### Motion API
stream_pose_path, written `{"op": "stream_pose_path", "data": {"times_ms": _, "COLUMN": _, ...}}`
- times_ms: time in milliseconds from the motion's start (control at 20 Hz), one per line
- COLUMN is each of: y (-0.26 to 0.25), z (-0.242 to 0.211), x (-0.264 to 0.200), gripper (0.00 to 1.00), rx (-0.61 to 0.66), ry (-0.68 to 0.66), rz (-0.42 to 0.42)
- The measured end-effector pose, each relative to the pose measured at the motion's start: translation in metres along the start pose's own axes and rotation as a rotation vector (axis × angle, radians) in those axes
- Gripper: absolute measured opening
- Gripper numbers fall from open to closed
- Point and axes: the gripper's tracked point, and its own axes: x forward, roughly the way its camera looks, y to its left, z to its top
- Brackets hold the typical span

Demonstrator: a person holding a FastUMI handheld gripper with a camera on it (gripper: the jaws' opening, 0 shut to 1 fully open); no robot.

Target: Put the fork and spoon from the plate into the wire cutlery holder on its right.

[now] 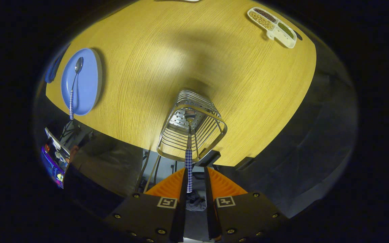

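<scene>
The tongs (194, 184) stand slightly apart with the checked handle of the fork (189, 158) lying in the gap beside one finger; whether both fingers press on it cannot be told. The fork's head reaches down inside the wire cutlery holder (191, 126), which stands on the wooden tabletop (181, 50) just ahead of the fingers. Well off to the side, the spoon (74, 86) lies on the blue plate (88, 81), its checked handle overhanging the rim, and a divided dish (273, 26) of dried beans sits far beyond the holder.
</scene>
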Motion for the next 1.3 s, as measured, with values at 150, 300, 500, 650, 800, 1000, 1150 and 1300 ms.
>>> {"op": "stream_pose_path", "data": {"times_ms": 150, "y": 0.010, "z": -0.005, "x": -0.011, "gripper": 0.39, "rx": 0.008, "ry": -0.065, "rz": 0.026}}
{"op": "stream_pose_path", "data": {"times_ms": 300, "y": 0.019, "z": -0.003, "x": -0.022, "gripper": 0.39, "rx": 0.002, "ry": -0.151, "rz": 0.014}}
{"op": "stream_pose_path", "data": {"times_ms": 500, "y": 0.050, "z": 0.009, "x": -0.027, "gripper": 0.39, "rx": -0.042, "ry": -0.251, "rz": 0.027}}
{"op": "stream_pose_path", "data": {"times_ms": 650, "y": 0.078, "z": 0.014, "x": -0.029, "gripper": 0.39, "rx": -0.075, "ry": -0.296, "rz": 0.049}}
{"op": "stream_pose_path", "data": {"times_ms": 800, "y": 0.100, "z": 0.025, "x": -0.023, "gripper": 0.39, "rx": -0.091, "ry": -0.324, "rz": 0.058}}
{"op": "stream_pose_path", "data": {"times_ms": 1000, "y": 0.137, "z": 0.043, "x": -0.023, "gripper": 0.39, "rx": -0.092, "ry": -0.382, "rz": 0.089}}
{"op": "stream_pose_path", "data": {"times_ms": 1150, "y": 0.174, "z": 0.060, "x": -0.027, "gripper": 0.39, "rx": -0.095, "ry": -0.429, "rz": 0.141}}
{"op": "stream_pose_path", "data": {"times_ms": 1300, "y": 0.194, "z": 0.068, "x": -0.024, "gripper": 0.39, "rx": -0.090, "ry": -0.449, "rz": 0.153}}
